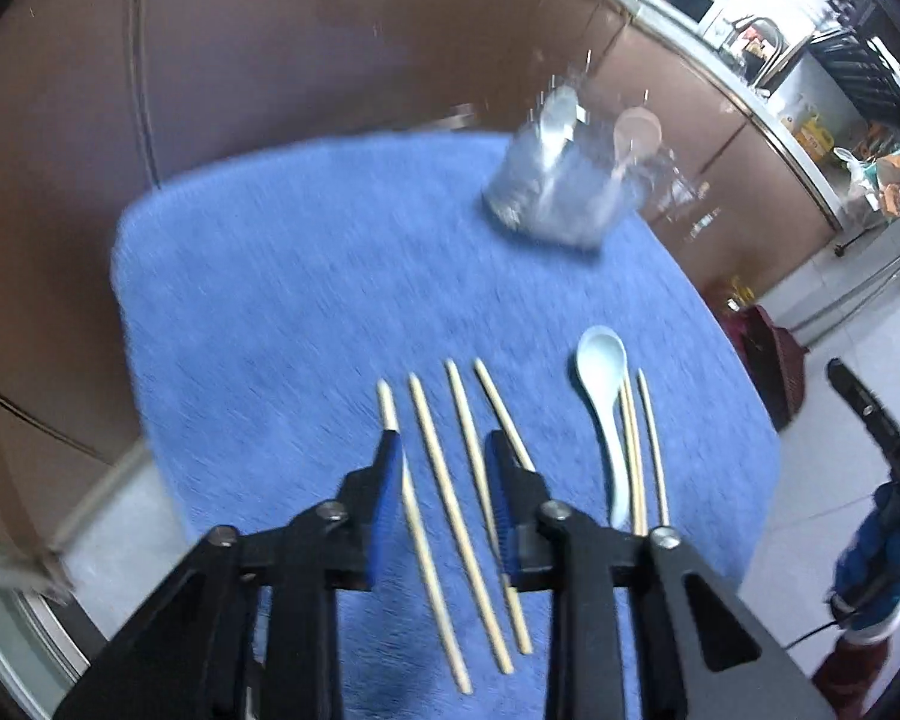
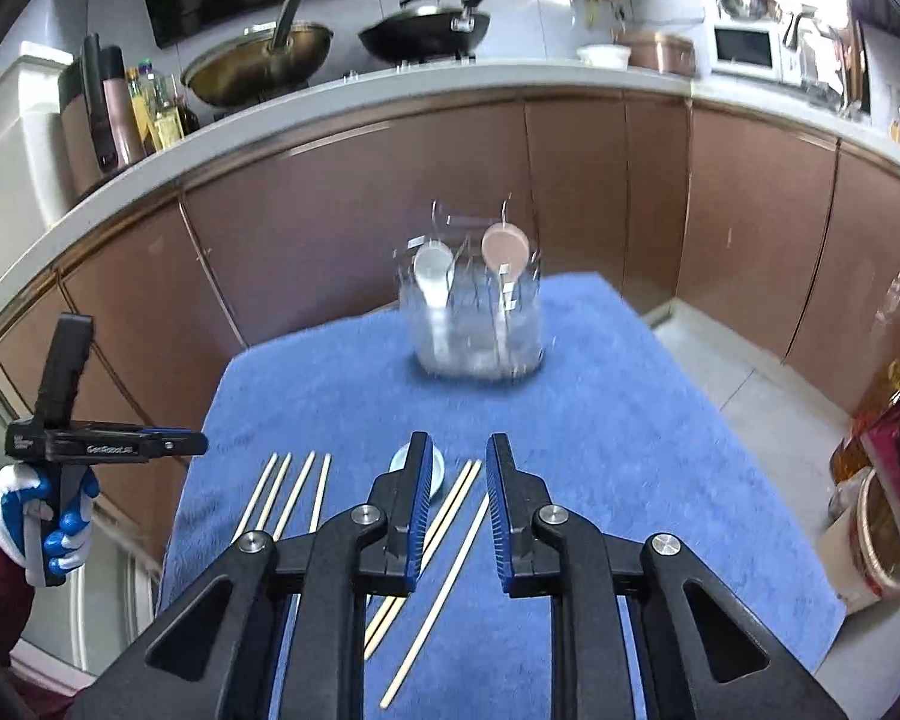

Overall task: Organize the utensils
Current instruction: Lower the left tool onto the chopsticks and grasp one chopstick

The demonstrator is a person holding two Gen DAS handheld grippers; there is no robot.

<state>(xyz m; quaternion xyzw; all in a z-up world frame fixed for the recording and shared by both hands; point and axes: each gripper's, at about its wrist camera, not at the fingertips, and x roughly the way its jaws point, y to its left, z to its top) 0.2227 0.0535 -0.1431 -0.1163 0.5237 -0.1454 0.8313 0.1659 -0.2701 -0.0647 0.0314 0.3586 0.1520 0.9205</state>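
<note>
Both my grippers, left (image 1: 444, 450) and right (image 2: 457, 456), hang open and empty above the blue towel (image 1: 282, 300). Chopsticks (image 1: 450, 492) and a pale blue spoon (image 1: 601, 360) lie flat awaiting collection; the clear holder (image 2: 477, 330) already stands two spoons upright.

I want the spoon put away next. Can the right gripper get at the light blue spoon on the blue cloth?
Probably yes. The right gripper is open, holding nothing, with the light blue ceramic spoon just past its left finger; only loose wooden chopsticks lie beside it.
</note>
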